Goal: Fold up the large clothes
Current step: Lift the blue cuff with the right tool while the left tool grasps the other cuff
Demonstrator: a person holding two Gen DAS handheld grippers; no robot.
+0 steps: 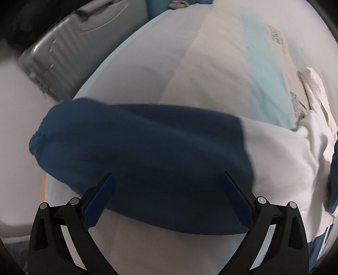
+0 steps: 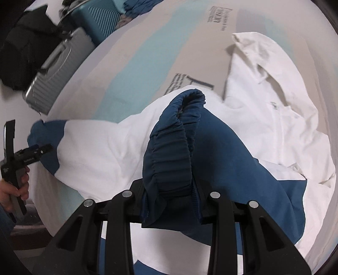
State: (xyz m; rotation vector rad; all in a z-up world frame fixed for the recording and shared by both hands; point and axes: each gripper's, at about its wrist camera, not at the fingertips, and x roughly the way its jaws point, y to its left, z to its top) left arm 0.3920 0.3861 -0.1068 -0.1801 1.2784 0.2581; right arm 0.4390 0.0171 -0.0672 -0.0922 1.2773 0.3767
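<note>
A large white garment (image 2: pixel 101 148) with navy sleeve ends lies crumpled on the bed. Its white hood part (image 2: pixel 264 63) spreads to the right. My right gripper (image 2: pixel 171 190) is shut on a navy ribbed cuff (image 2: pixel 169 152), which bunches up between the jaws and hides the fingertips. My left gripper (image 1: pixel 169 190) points down, open wide, over the other navy sleeve (image 1: pixel 137 152), with its blue pads (image 1: pixel 101 198) apart from each other. In the right wrist view the left gripper (image 2: pixel 42 149) shows at the far left beside that sleeve end (image 2: pixel 46 135), held by a person's hand (image 2: pixel 14 190).
The bed sheet (image 1: pixel 259 69) is pale with a teal stripe and printed lettering. A grey hard suitcase (image 1: pixel 69 48) stands beside the bed's far left edge, with a teal suitcase (image 2: pixel 101 19) and a dark garment (image 2: pixel 25 42) near it.
</note>
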